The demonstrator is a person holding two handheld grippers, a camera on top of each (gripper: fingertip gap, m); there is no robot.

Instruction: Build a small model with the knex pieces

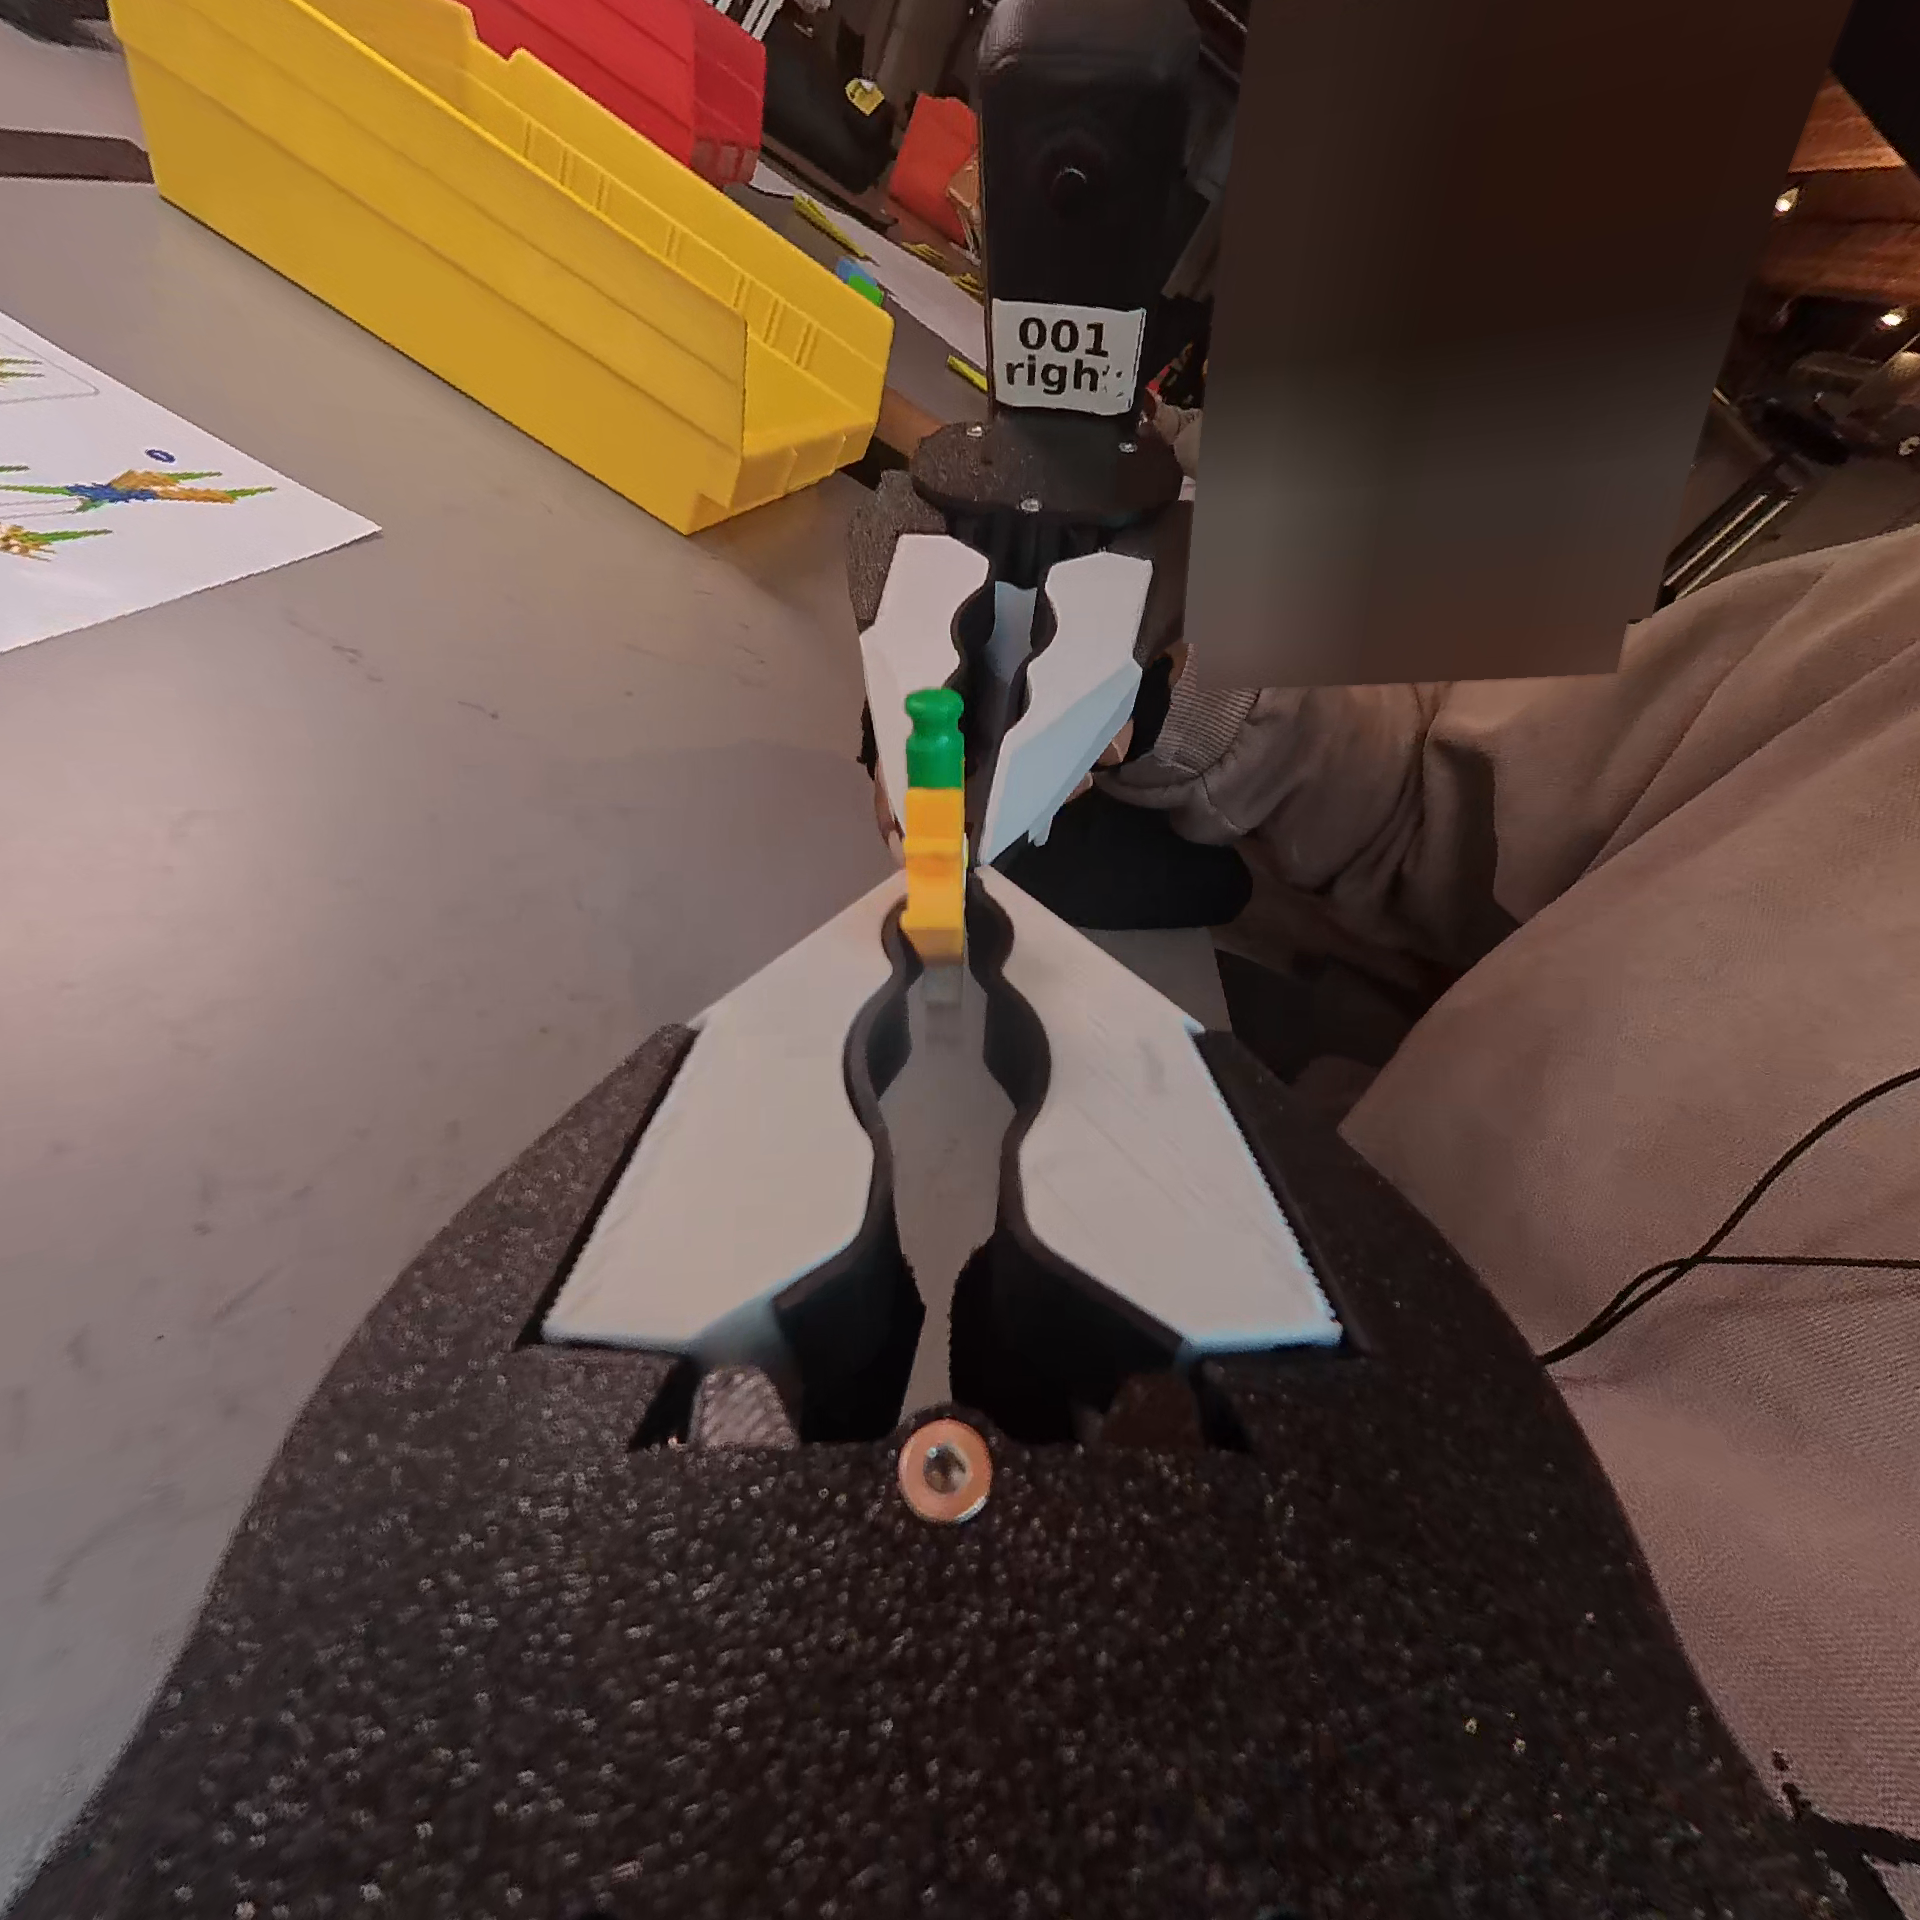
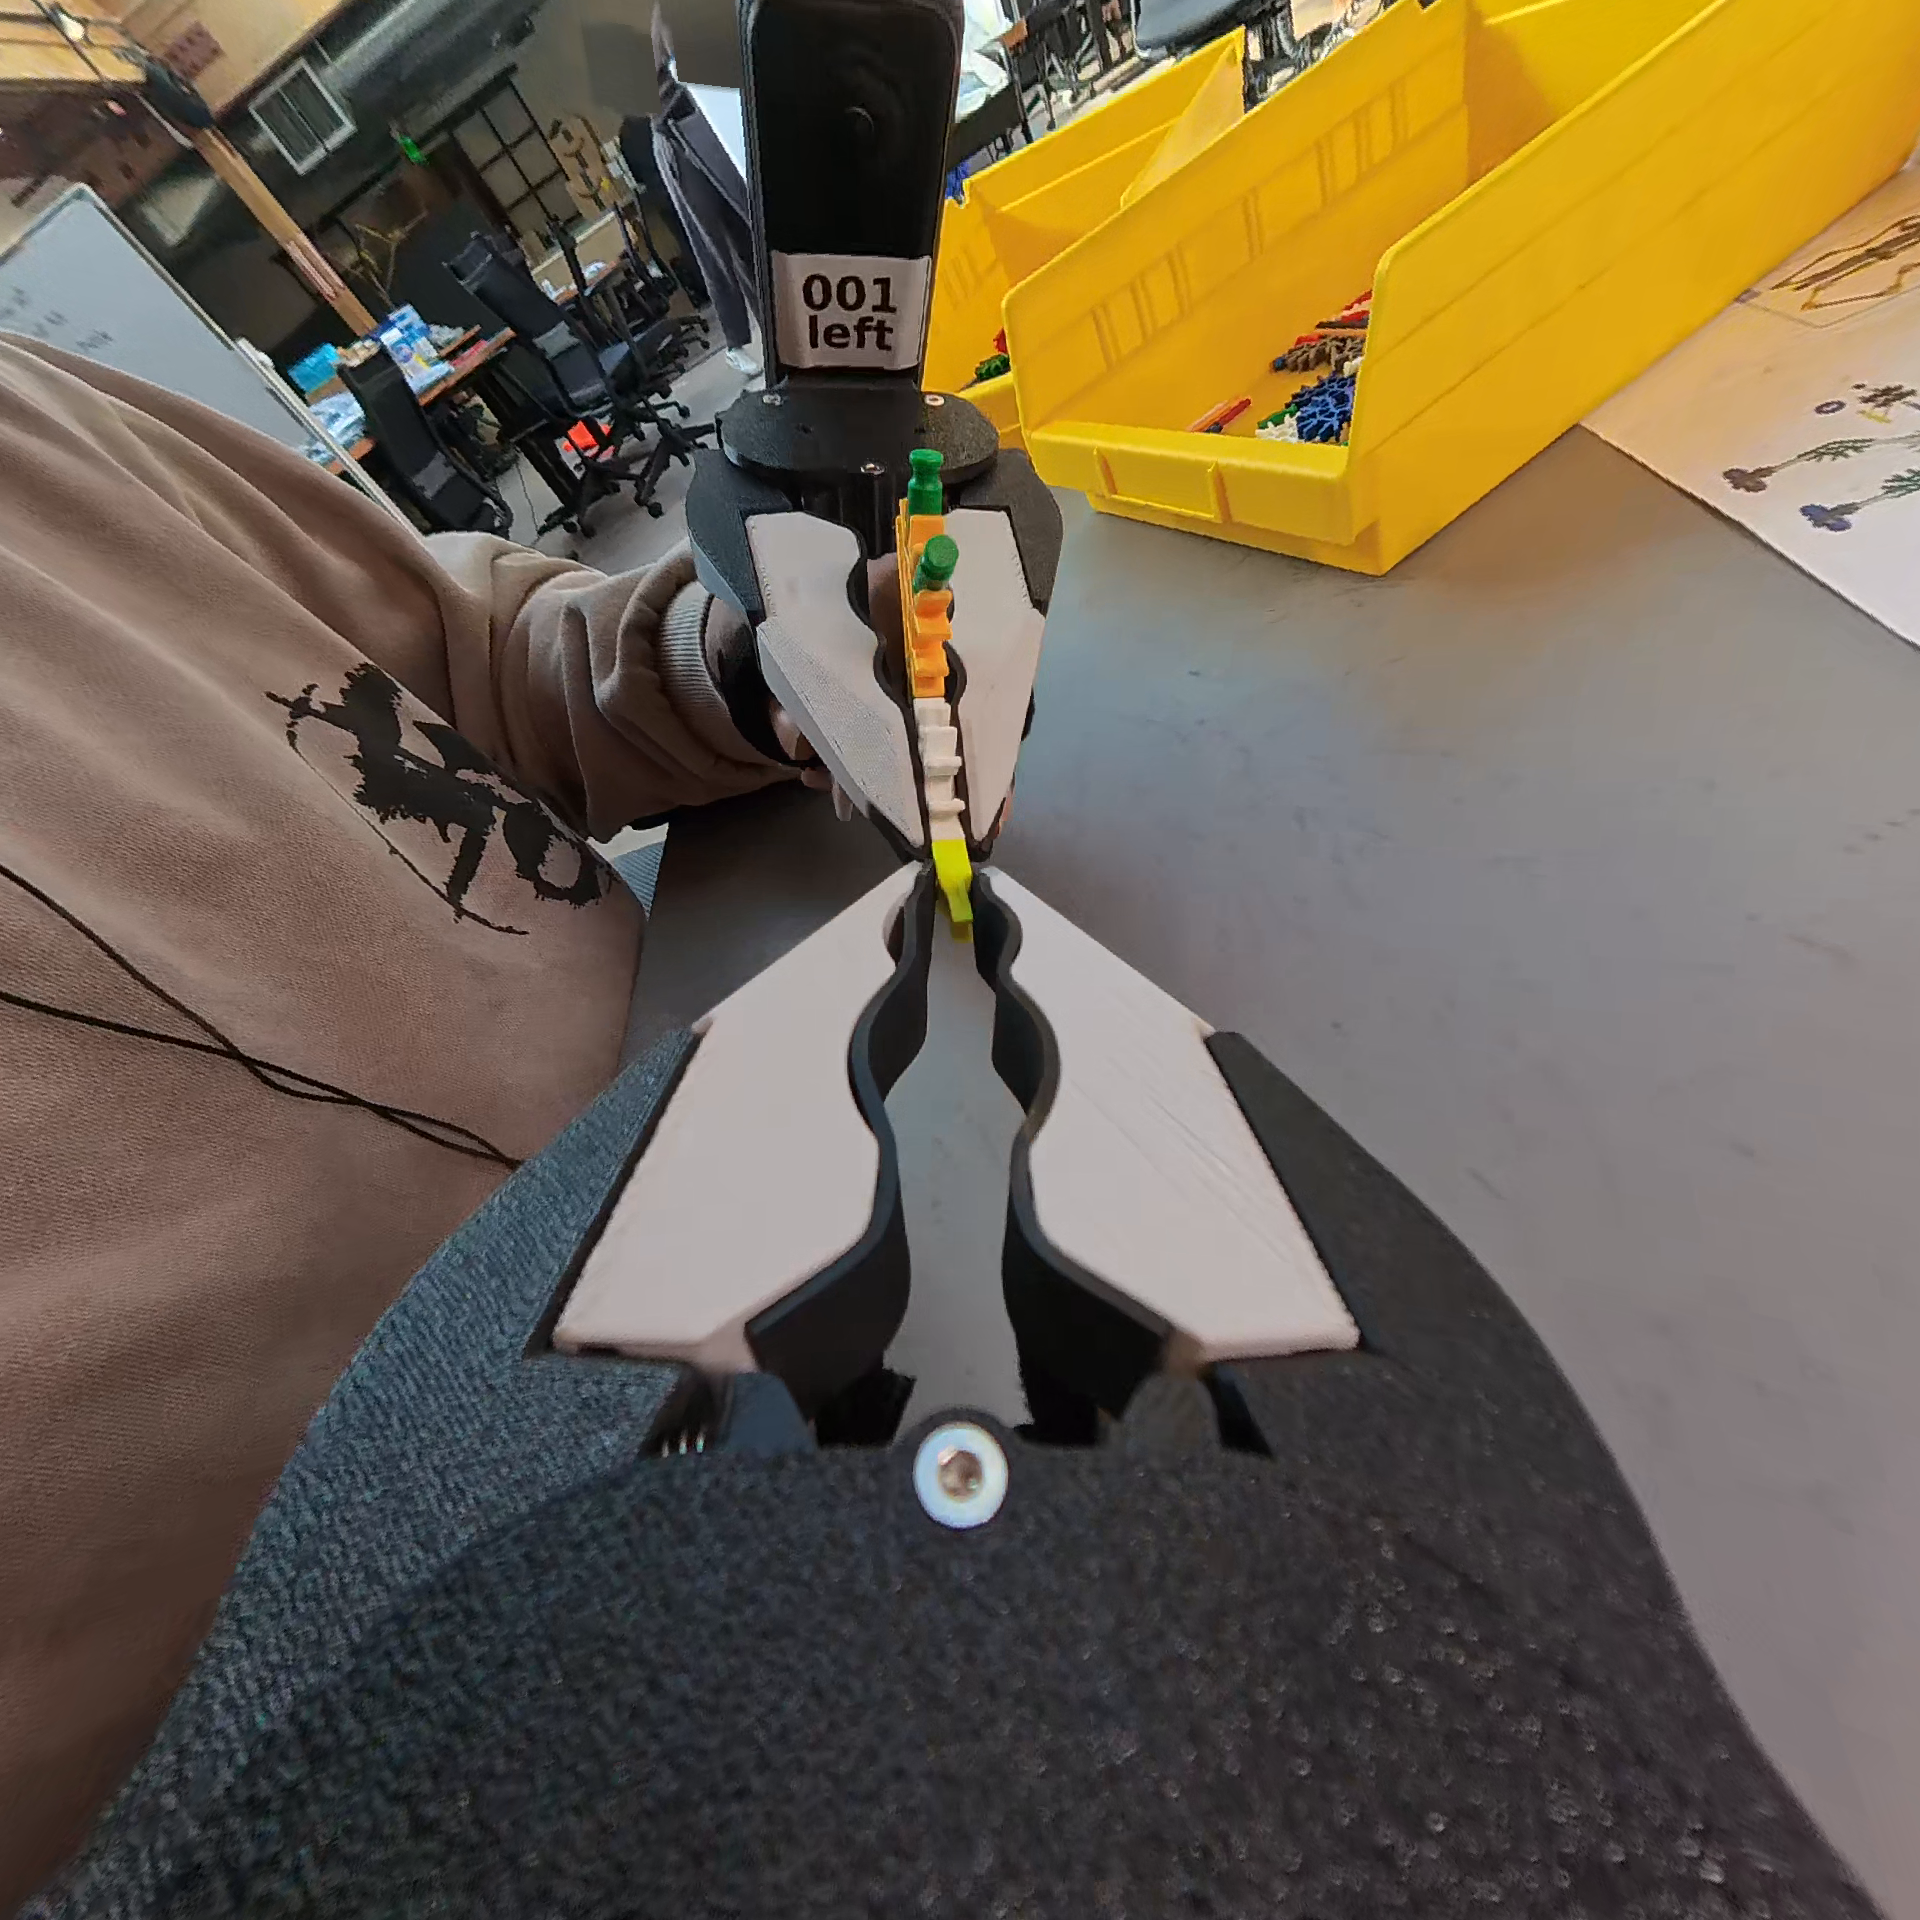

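Above the near edge of the tabletop: two claws meet tip to tip, over the grey surface point(image 1: 312, 935).
Left claw point(image 1: 935, 904): its white fingers are almost closed and pinch a small stack of toy pieces at the tips.
Toy piece stack point(image 1: 932, 883): an orange-yellow connector with a green rod point(image 1: 933, 743) standing up from it; in the right wrist view it shows also a white part point(image 2: 940, 769) and a second green rod.
Right claw point(image 2: 951, 883): its fingers are nearly closed, with a bright yellow piece point(image 2: 954, 883) between the tips; this piece touches the white end of the stack.
Contact: the yellow piece lies in line with the stack, between both claws; I cannot tell if it is fully joined.
Yellow bin point(image 2: 1455, 343): it stands toward the far side of the tabletop, with mixed coloured toy pieces point(image 2: 1320, 384) inside.
Second yellow bin point(image 2: 1039, 208): just behind the first one.
Red bin point(image 1: 665, 73): behind the yellow bin, at the far edge.
Printed sheet point(image 1: 135, 499): it lies flat on the tabletop beside the bins, with coloured drawings.
Person: a beige sleeve point(image 2: 260, 727) is near both claws.
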